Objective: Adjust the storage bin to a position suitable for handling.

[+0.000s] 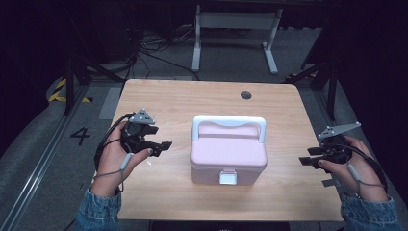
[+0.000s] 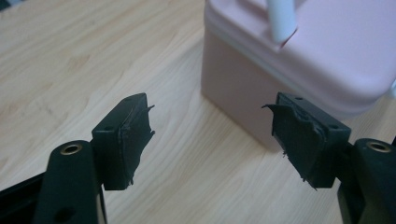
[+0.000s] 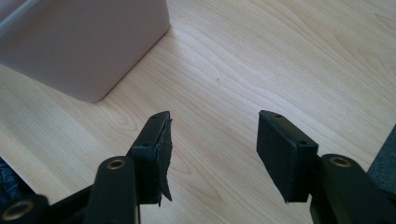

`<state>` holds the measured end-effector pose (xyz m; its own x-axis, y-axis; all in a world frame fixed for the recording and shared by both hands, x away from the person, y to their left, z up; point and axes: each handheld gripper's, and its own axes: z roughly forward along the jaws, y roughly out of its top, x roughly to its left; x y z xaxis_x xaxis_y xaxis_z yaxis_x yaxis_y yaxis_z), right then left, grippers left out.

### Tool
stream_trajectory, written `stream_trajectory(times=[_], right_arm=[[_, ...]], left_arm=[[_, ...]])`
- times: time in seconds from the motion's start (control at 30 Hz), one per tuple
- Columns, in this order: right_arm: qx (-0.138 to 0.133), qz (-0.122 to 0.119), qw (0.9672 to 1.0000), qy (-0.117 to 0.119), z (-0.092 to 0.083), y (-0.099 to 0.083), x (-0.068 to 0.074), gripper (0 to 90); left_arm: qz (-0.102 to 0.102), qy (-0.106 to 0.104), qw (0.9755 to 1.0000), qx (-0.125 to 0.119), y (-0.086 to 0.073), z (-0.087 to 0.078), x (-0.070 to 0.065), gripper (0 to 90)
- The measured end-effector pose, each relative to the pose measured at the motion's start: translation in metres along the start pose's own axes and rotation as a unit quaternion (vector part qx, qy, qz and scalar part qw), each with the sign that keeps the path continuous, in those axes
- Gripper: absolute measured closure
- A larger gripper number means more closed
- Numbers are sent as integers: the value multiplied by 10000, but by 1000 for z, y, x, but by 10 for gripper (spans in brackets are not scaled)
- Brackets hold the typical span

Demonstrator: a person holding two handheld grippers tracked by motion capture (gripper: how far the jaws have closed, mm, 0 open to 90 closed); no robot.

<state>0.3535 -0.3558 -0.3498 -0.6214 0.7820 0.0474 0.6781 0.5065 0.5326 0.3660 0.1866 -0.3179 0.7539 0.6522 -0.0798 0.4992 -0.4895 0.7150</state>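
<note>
Two grippers, left gripper (image 1: 161,147) and right gripper (image 1: 308,157), flank the pink box (image 1: 228,151) on the table (image 1: 168,96), jaws apart, nothing between.

table (image 1: 168,96): light wood, round hole near far edge | floor (image 1: 159,67): grey, cables beyond table | white frame (image 1: 235,29): behind table | surroundings: dark

surface: light wood table (image 1: 159,98) | on it: pink box (image 1: 228,156) w/ white handle, center
</note>
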Motion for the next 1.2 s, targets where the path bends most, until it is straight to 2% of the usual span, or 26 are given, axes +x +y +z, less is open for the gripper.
stream_trajectory(times=[0.03, 0.07, 0.1, 0.13, 0.17, 0.23, 0.27, 0.47, 0.53, 0.57, 0.73, 0.87, 1.07, 1.2], right_arm=[[6, 26, 10000, -10, -1, -1, 0, 466], [-2, 44, 10000, -50, -1, -3, 0, 465], [-2, 44, 10000, -50, -1, -3, 0, 465], [-22, 59, 10000, -68, -2, -4, -1, 465], [-22, 59, 10000, -68, -2, -4, -1, 465], [40, 50, 9999, -90, 0, -6, -1, 464], [40, 50, 9999, -90, 0, -6, -1, 464], [28, 62, 10000, -48, 4, -8, -1, 461], [52, 70, 10000, -25, 6, -8, -1, 460], [58, 54, 10000, -19, 7, -8, -1, 459], [57, 49, 10000, -28, 8, -9, 0, 458], [60, 52, 10000, -26, 10, -9, 0, 458], [72, 33, 10000, 12, 13, -8, 1, 458], [73, 16, 10000, 10, 15, -8, 1, 457]], left_arm=[[0, 0, 10000, 0, 0, 0, 0, 304], [90, -193, 9995, -224, 4, 3, -1, 317], [90, -193, 9995, -224, 4, 3, -1, 327], [189, -329, 9986, -372, 7, 5, -1, 333], [189, -329, 9986, -372, 7, 5, -1, 334], [164, -536, 9968, -576, 11, 10, -1, 346], [164, -536, 9968, -576, 11, 10, -1, 346], [362, -781, 9925, -873, 19, 24, 4, 339], [356, -918, 9905, -961, 21, 29, 4, 328], [413, -1054, 9885, -1006, 23, 35, 4, 328], [436, -1129, 9873, -1033, 28, 46, 0, 328], [451, -1072, 9867, -1139, 32, 54, -5, 326], [422, -899, 9881, -1171, 35, 66, -8, 339], [332, -794, 9885, -1246, 36, 73, -10, 400]])
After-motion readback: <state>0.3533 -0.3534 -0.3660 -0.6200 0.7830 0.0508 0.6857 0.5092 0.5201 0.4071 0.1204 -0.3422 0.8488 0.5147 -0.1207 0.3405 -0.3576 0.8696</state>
